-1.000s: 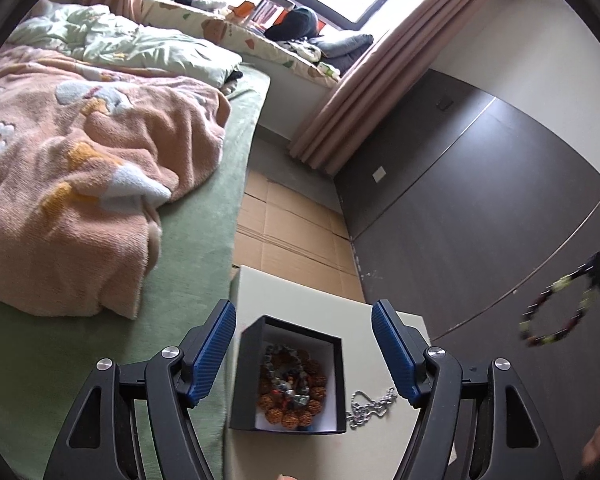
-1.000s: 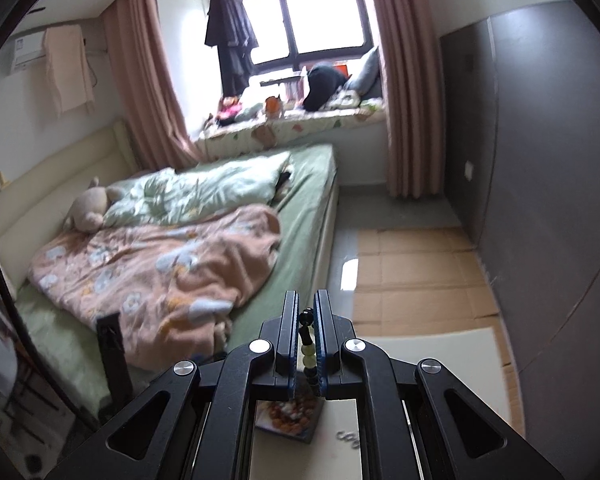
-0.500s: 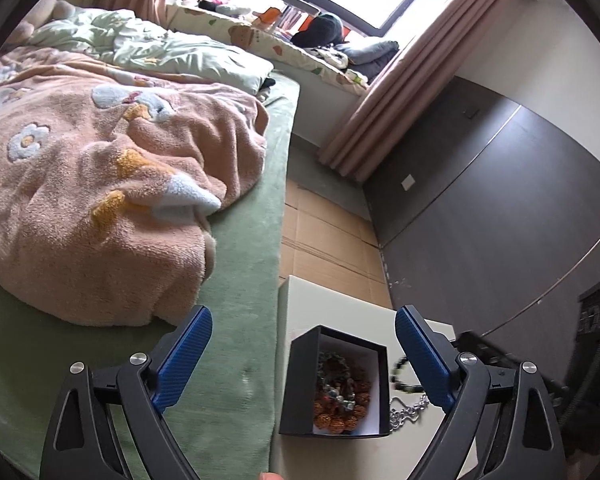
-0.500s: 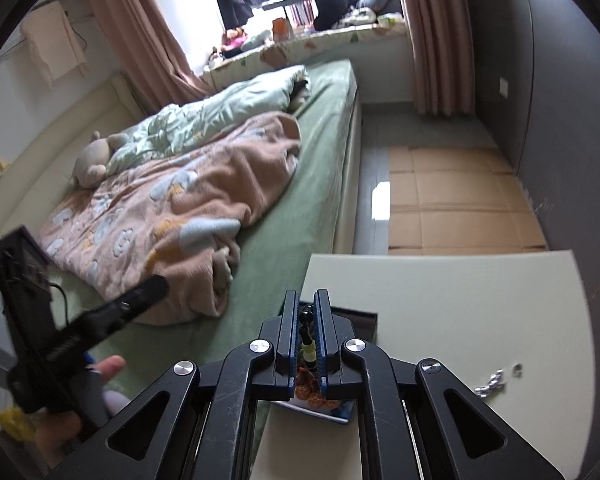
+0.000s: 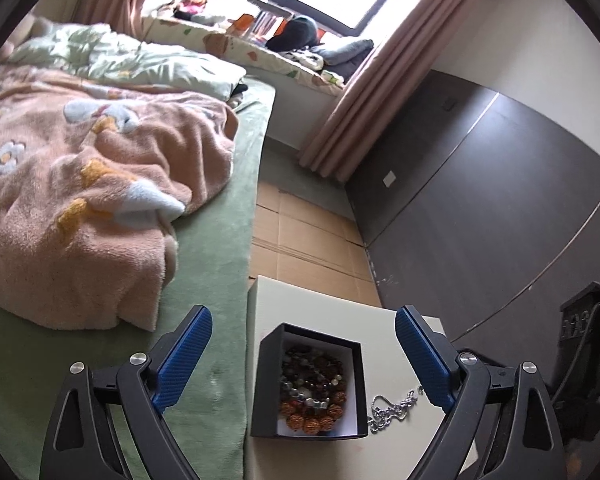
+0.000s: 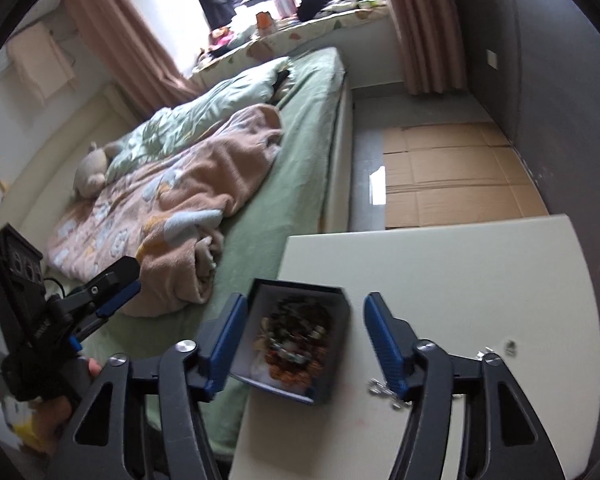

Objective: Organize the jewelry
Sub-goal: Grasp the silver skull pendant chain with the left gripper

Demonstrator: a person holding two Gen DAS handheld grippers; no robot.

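A black jewelry box (image 5: 268, 392) with a white lining stands on the left part of a cream table (image 5: 284, 304). It holds beaded bracelets (image 5: 314, 392), brown, dark and pale. A silver chain (image 5: 390, 406) lies on the table just right of the box. My left gripper (image 5: 300, 360) is open and empty above the box. My right gripper (image 6: 304, 336) is open and empty, its fingers either side of the box (image 6: 340, 360) and bracelets (image 6: 296, 340). The chain (image 6: 380, 388) shows partly behind the right finger.
A bed with a green sheet (image 5: 216, 280) and a pink blanket (image 5: 80, 184) runs along the table's left side. Cardboard covers the floor (image 5: 300, 240) beyond the table. A dark wall (image 5: 480, 200) stands to the right. The left gripper's body (image 6: 100, 292) shows at the left.
My right gripper, shut on a beaded bracelet before, has come down over the box and opened. The bracelet is no longer in it. The left gripper stayed open.
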